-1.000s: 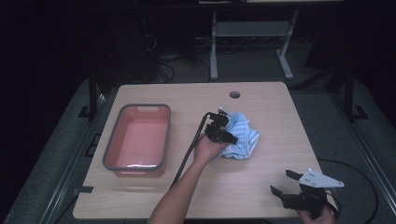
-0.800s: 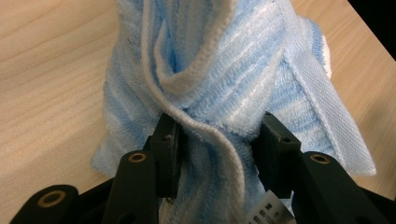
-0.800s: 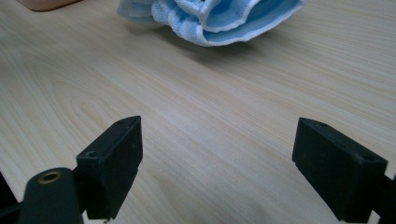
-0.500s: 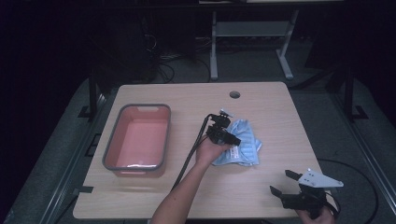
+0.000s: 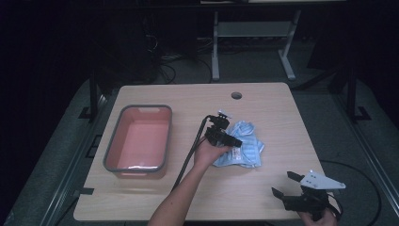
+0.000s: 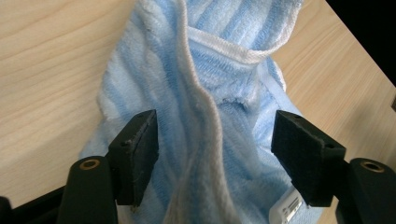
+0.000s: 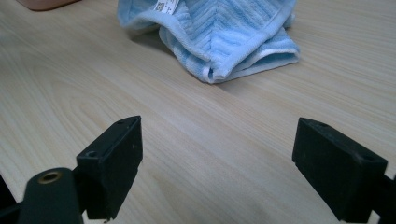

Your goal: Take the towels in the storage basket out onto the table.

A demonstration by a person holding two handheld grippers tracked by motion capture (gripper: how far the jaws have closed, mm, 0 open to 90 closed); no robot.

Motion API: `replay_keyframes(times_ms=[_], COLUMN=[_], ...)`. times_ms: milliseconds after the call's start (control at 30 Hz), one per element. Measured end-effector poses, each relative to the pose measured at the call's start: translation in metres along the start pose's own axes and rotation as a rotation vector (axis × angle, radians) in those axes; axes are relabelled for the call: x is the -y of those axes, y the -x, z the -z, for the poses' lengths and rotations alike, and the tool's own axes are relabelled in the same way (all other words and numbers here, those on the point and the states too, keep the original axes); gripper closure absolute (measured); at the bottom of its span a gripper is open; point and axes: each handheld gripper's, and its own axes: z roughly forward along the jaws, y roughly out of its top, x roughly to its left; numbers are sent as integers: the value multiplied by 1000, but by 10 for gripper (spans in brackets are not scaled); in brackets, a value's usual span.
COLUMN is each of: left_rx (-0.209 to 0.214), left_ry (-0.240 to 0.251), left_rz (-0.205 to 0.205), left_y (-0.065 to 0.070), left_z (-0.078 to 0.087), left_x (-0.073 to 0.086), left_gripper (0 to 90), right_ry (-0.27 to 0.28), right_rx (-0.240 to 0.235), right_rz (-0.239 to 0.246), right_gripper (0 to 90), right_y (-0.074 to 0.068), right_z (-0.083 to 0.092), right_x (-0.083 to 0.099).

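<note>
A crumpled light blue striped towel (image 5: 247, 148) lies on the wooden table (image 5: 188, 197), right of centre. My left gripper (image 5: 234, 142) hovers over its left part. In the left gripper view its jaws have just been opening; my left gripper (image 6: 215, 154) stands open with a raised fold of the towel (image 6: 224, 70) between the pads, which do not press on it. My right gripper (image 5: 282, 183) is near the table's front right corner, open and with nothing in it. In the right gripper view, bare wood lies between my right gripper (image 7: 217, 163) and the towel (image 7: 224, 32) farther off.
A pink tub (image 5: 141, 141) with a grey rim stands at the table's left, nothing in it. A cable hole (image 5: 236, 95) sits near the far edge. The left gripper's cable (image 5: 188, 157) trails along the forearm. Dark floor and a desk frame lie beyond the table.
The left gripper's jaws have opened and let go of the towel, which has sunk from a taller bunch into a flatter heap. The right gripper has kept still.
</note>
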Motion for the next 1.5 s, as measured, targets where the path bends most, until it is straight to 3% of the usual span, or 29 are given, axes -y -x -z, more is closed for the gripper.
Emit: replay_keyframes(times_ms=[500, 767, 833, 933, 1000, 1500], left_rx=[2, 0, -4, -3, -17, 13], left_ry=[22, 42, 36, 53, 32, 76], left_rz=[-37, -37, -56, -45, -67, -70], left_y=[1, -1, -2, -2, -4, -4], left_z=[18, 29, 34, 38, 42, 58], left_x=[8, 12, 15, 17, 19, 39], left_gripper=[305, 305, 304, 303, 300, 294], right_ry=[-3, -3, -1, -1, 3, -1], right_rx=[5, 9, 11, 11, 13, 16], right_rz=[6, -1, 4, 3, 6, 8], right_gripper=[155, 155, 155, 155, 155, 155], right_y=[1, 2, 3, 2, 2, 0], right_z=[1, 2, 2, 2, 2, 0], right_x=[0, 0, 0, 0, 0, -1])
